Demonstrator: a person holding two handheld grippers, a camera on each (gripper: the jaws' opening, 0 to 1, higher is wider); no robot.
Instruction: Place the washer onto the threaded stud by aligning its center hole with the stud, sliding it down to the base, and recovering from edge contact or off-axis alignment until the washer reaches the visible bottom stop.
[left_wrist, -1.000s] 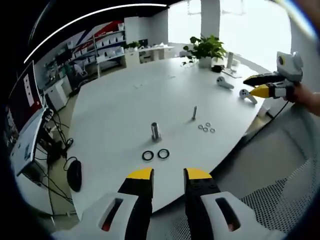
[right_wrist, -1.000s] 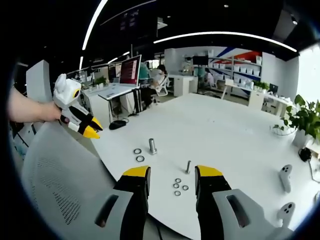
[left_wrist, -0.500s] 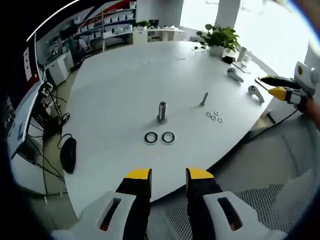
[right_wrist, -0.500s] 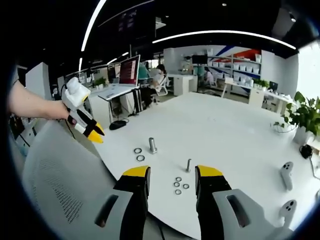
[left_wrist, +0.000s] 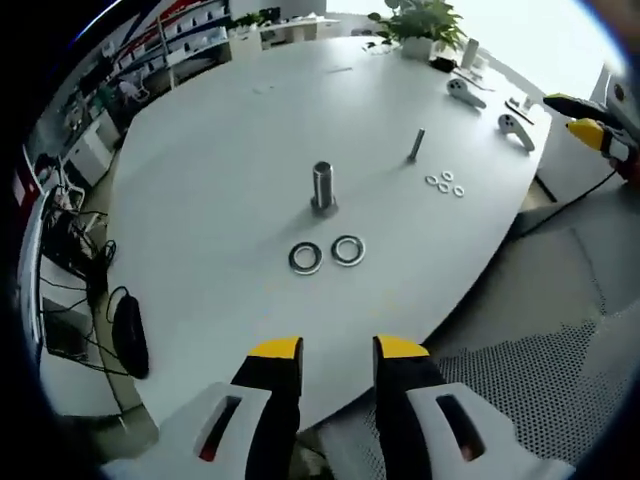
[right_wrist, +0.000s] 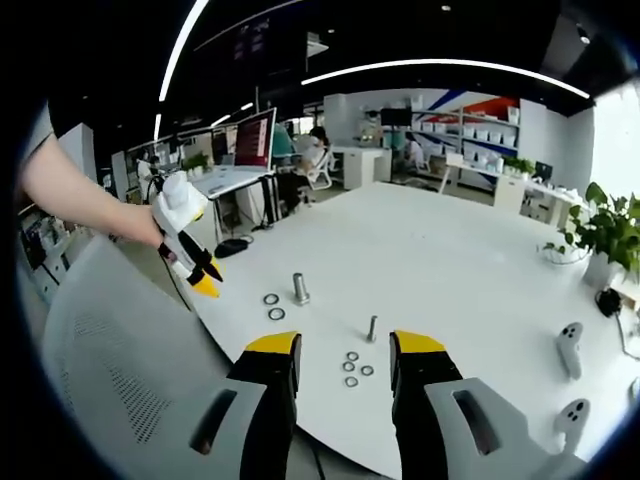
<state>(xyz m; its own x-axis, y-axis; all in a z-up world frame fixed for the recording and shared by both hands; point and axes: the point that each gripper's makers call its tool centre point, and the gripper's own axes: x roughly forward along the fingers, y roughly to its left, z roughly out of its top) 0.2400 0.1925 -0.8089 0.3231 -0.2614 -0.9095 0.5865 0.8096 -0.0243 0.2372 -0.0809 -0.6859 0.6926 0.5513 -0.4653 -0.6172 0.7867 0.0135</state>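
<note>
On the white table (left_wrist: 220, 150) stands a thick threaded stud (left_wrist: 322, 186) with two large dark-rimmed washers (left_wrist: 305, 258) (left_wrist: 348, 250) lying flat in front of it. A thin stud (left_wrist: 416, 145) stands further right beside several small washers (left_wrist: 445, 184). My left gripper (left_wrist: 338, 350) hovers open and empty above the table's near edge. The right gripper view has the thick stud (right_wrist: 300, 289), the large washers (right_wrist: 274, 306), the thin stud (right_wrist: 372, 328) and the small washers (right_wrist: 352, 368). My right gripper (right_wrist: 347, 345) is open and empty, short of the small washers. The left gripper (right_wrist: 202, 280) comes in from the left.
Two white controllers (left_wrist: 458, 92) (left_wrist: 515, 125) and a potted plant (left_wrist: 420, 15) sit at the table's far side. A grey mesh chair (left_wrist: 520, 380) stands below the near edge. A mouse and cables (left_wrist: 130, 335) lie on the floor. Desks, monitors and shelves (right_wrist: 250, 150) stand beyond.
The left gripper has moved in over the table edge and tipped downward, so the thick stud and large washers look closer. The right gripper has hardly moved. Both stay open.
</note>
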